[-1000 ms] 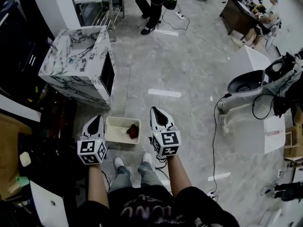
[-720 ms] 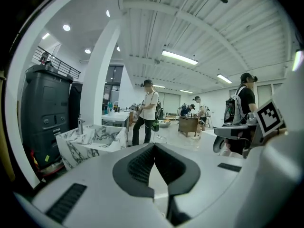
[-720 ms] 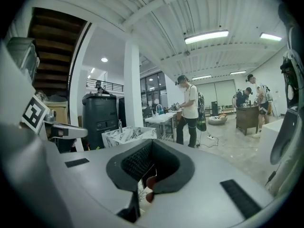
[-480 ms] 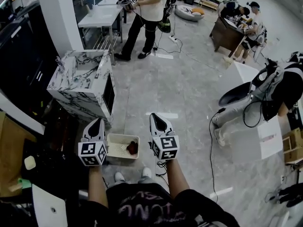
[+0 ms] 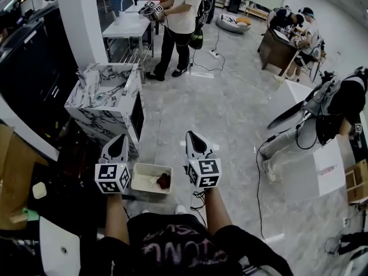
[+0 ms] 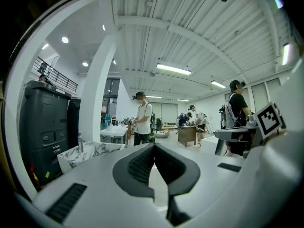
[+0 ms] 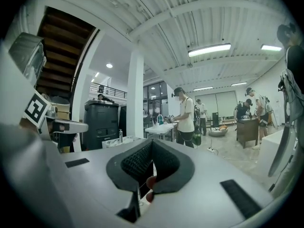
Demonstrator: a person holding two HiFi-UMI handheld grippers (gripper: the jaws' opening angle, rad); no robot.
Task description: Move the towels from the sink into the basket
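Observation:
The marble-patterned sink block [image 5: 106, 99] stands ahead on the left, and its basin shows no towel that I can make out. A cream plastic basket [image 5: 144, 178] sits on the floor between my two grippers, with a dark red towel [image 5: 164, 180] lying in it. My left gripper [image 5: 121, 138] is held above the basket's left side, shut and empty. My right gripper [image 5: 190, 134] hovers just right of the basket, shut as well. In the left gripper view the left gripper [image 6: 153, 146] points level into the room, as the right gripper [image 7: 152, 141] does in its own view.
A white pillar [image 5: 80, 16] and a dark cabinet [image 5: 23, 68] rise behind the sink. A person [image 5: 184, 16] stands at a white table [image 5: 129, 23]. People sit at a desk [image 5: 279, 45]. A white machine [image 5: 310, 111] and floor cable [image 5: 260, 154] are on the right.
The head view has tilted up, so the sink and basket sit lower in the frame and more of the room shows. Both grippers keep their places, shut.

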